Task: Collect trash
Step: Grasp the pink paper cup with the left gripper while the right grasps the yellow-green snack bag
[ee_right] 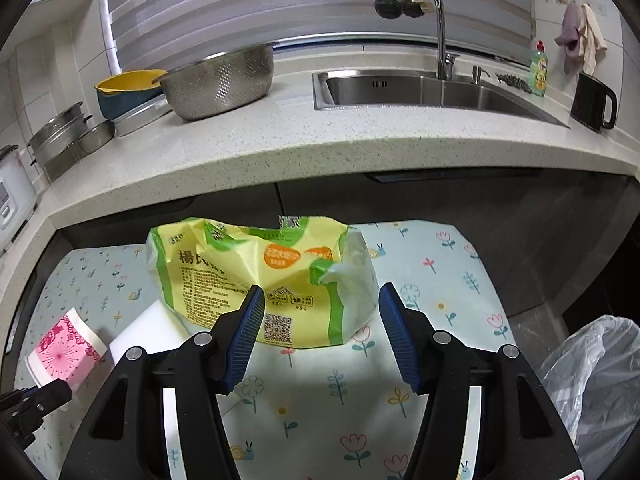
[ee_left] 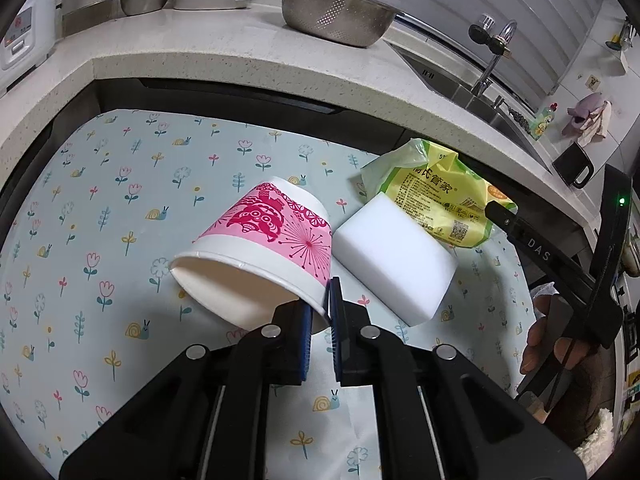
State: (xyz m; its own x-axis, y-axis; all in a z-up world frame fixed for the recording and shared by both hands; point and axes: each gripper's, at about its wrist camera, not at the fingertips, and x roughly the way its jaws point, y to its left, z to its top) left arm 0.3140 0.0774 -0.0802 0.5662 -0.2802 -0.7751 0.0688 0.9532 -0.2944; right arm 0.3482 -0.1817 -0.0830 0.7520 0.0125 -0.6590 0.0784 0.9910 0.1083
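One pink-and-white paper cup [ee_left: 264, 248], tipped on the floral tablecloth [ee_left: 120, 184]; left gripper [ee_left: 320, 320] pinches its rim. One white foam block [ee_left: 394, 256] touches one crumpled yellow-green plastic wrapper [ee_right: 256, 276]. Right gripper [ee_right: 322, 336] spread wide, empty, near wrapper.

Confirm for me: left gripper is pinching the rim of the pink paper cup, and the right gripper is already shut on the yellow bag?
Not quite. The left gripper does pinch the rim of the pink paper cup, but the right gripper is open, its fingers spread in front of the yellow bag without gripping it. The right wrist view shows this.
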